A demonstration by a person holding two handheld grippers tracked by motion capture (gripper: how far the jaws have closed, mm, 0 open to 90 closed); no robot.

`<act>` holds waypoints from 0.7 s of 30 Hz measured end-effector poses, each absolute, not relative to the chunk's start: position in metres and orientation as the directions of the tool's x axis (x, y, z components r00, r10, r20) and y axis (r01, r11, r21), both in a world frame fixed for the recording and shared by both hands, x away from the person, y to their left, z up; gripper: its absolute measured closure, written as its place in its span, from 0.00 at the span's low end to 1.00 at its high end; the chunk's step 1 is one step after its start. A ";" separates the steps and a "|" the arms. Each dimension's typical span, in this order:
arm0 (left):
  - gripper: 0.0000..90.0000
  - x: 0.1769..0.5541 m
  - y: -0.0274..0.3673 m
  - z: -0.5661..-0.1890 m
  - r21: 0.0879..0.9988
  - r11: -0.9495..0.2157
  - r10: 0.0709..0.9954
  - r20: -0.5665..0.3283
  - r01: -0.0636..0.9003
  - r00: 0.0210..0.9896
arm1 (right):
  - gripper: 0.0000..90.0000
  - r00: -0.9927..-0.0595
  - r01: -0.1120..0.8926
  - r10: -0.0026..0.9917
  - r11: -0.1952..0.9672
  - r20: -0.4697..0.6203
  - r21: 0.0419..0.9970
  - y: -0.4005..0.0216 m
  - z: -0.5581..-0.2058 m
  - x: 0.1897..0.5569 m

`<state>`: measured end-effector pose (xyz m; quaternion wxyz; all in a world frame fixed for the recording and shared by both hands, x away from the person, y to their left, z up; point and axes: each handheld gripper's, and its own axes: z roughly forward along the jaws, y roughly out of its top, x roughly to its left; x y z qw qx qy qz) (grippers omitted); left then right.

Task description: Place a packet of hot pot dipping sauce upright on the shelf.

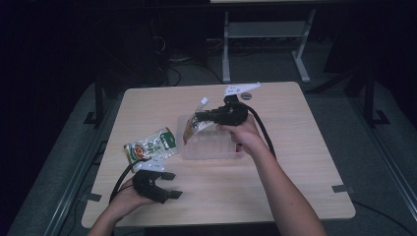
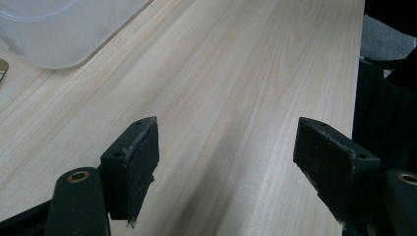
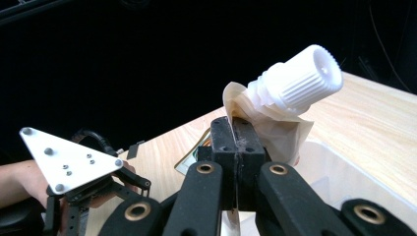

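My right gripper (image 1: 198, 118) is shut on a spouted pouch (image 1: 191, 130), held over the left end of a clear plastic container (image 1: 216, 147). In the right gripper view the jaws (image 3: 237, 142) pinch the pouch's beige top just below its white ribbed screw cap (image 3: 296, 80). A green snack packet (image 1: 150, 146) lies flat on the table left of the container. My left gripper (image 1: 166, 185) rests open near the front left of the table, below the packet, with only bare wood between its jaws (image 2: 228, 157).
The wooden table (image 1: 295, 162) has free room at the right and front. The container's corner (image 2: 64, 29) sits far ahead of the left jaws. The left gripper's grey plate (image 3: 69, 160) appears in the right gripper view. Dark floor and desk legs (image 1: 226, 49) lie beyond.
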<state>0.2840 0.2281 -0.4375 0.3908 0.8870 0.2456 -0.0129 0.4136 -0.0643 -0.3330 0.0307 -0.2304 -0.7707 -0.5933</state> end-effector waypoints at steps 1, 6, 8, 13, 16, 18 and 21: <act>0.28 0.284 0.228 -0.438 0.686 -0.574 0.426 -0.216 0.447 0.878 | 1.00 -0.891 0.395 0.321 0.195 0.322 0.898 -0.062 -0.335 0.415; 0.28 0.284 0.228 -0.439 0.682 -0.580 0.430 -0.207 0.445 0.879 | 1.00 -0.883 0.413 0.335 0.223 0.329 0.883 -0.052 -0.345 0.420; 0.28 0.285 0.228 -0.439 0.681 -0.582 0.433 -0.204 0.445 0.878 | 1.00 -0.879 0.423 0.341 0.230 0.334 0.877 -0.048 -0.350 0.422; 0.28 0.285 0.229 -0.439 0.681 -0.582 0.433 -0.203 0.444 0.878 | 1.00 -0.873 0.434 0.349 0.236 0.341 0.870 -0.043 -0.355 0.426; 0.28 0.285 0.229 -0.439 0.680 -0.583 0.434 -0.204 0.445 0.878 | 1.00 -0.869 0.440 0.356 0.242 0.343 0.865 -0.041 -0.357 0.427; 0.28 0.285 0.229 -0.439 0.679 -0.585 0.432 -0.203 0.444 0.879 | 1.00 -0.869 0.441 0.364 0.256 0.337 0.861 -0.038 -0.362 0.429; 0.28 0.286 0.229 -0.440 0.675 -0.589 0.430 -0.204 0.444 0.880 | 0.99 -0.865 0.446 0.370 0.260 0.339 0.856 -0.036 -0.365 0.431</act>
